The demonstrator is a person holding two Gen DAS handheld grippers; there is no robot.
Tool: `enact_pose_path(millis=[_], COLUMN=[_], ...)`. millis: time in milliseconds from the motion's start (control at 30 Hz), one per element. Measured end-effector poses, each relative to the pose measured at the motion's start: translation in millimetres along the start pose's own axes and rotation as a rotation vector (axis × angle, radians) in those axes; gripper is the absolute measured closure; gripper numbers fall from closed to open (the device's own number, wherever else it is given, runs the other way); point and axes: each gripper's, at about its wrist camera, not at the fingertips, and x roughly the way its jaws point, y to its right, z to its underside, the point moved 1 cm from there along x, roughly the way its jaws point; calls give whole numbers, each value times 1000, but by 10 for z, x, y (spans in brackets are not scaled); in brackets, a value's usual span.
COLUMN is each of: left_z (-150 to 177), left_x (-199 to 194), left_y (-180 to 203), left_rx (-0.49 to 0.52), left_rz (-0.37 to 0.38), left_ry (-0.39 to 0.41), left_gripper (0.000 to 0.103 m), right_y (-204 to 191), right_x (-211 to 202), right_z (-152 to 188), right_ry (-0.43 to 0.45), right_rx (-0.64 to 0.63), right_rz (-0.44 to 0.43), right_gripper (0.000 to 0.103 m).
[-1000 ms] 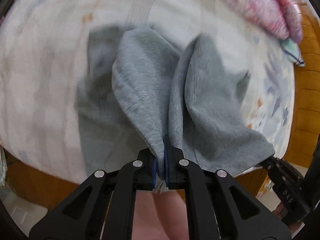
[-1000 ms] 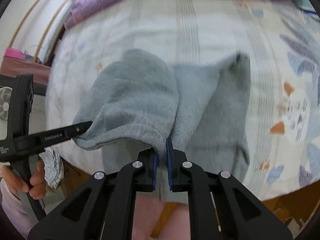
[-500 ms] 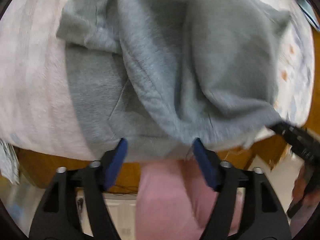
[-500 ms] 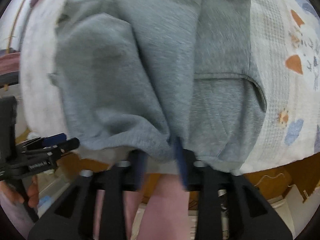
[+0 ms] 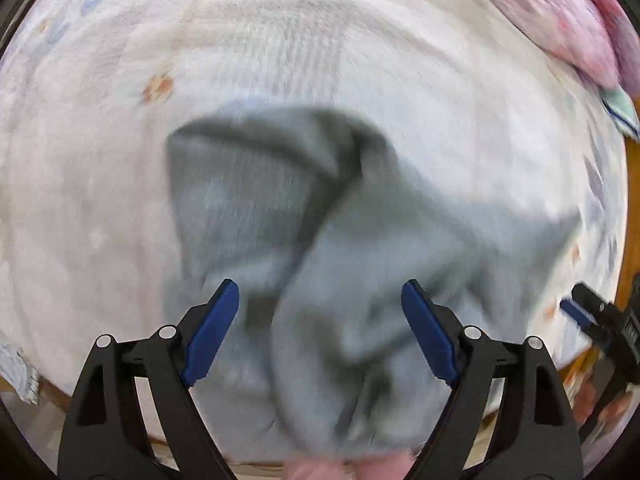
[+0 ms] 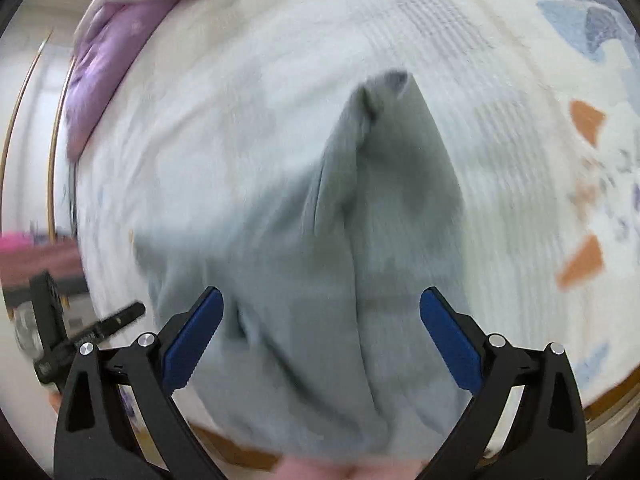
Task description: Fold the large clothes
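Both jaws stand wide apart, the right gripper [image 6: 320, 336] having just spread further, the left gripper [image 5: 320, 330] likewise gaping; neither grips anything. The grey garment [image 5: 360, 240] lies beneath them, rumpled on the bed [image 5: 280, 40] near its edge. Judged soft, thick, limp fleece: best pinched at hems or corners.

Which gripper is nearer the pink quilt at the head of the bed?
Right, probably. In its view the quilt lies upper left, beyond the grey garment under the open right gripper. From the left gripper, also open, it sits far upper right.
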Motion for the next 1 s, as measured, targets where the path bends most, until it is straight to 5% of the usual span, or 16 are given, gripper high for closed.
enact_pose_path(millis=[67, 100, 133, 167, 200, 400, 533, 600, 633, 733, 833, 867, 900, 933, 967, 1000], left_z=[-198, -271, -303, -383, -428, -596, -976, -1097, -1100, -918, -551, -405, -249, -121, 79, 236], left_x=[170, 230, 276, 330, 358, 112, 209, 338, 318, 19, -114, -126, -120, -124, -124, -118], left_y=[62, 92, 101, 88, 81, 144, 60, -26, -39, 22, 164, 248, 367, 444, 533, 624], left_rx=[-12, -1, 3, -2, -11, 11, -39, -74, -80, 9, 76, 105, 138, 170, 206, 231], left_rz=[38, 51, 46, 41, 65, 47, -93, -93, -62, -60, -13, 23, 42, 45, 40, 55], left_ry=[-8, 2, 4, -16, -42, 4, 54, -49, -61, 13, 1, -14, -27, -37, -47, -66], left_gripper=[31, 39, 45, 69, 90, 98, 103, 103, 103, 88, 81, 81, 82, 82, 90, 96], right_y=[-34, -41, -49, -32, -51, -452, -550, -522, -472, -468, -693, -766, -821, -869, -859, -917], right_x=[240, 416, 530, 607, 598, 164, 470, 572, 564, 136, -114, -159, -183, -201, -220, -190], right_z=[-154, -229, -296, -345, -398, -1113, -1366, -1450, -1452, -1151, -589, -370, -213, 6, 110, 300], right_ry=[-37, -79, -117, -139, -119, 33, 42, 11, -26, 22, 11, 5, 10, 5, -21, -76], right_rx=[25, 21, 39, 68, 75, -26, -136, -152, -113, -81, -261, -308, -330, -349, -363, -392], right_rz=[-87, -98, -45, -11, -21, 13, 182, 332, 336, 88, 138, 142, 129, 105, 77, 25], right_gripper=[19, 49, 69, 88, 92, 95, 103, 102, 102, 91, 52, 26, 24, 26, 43, 73])
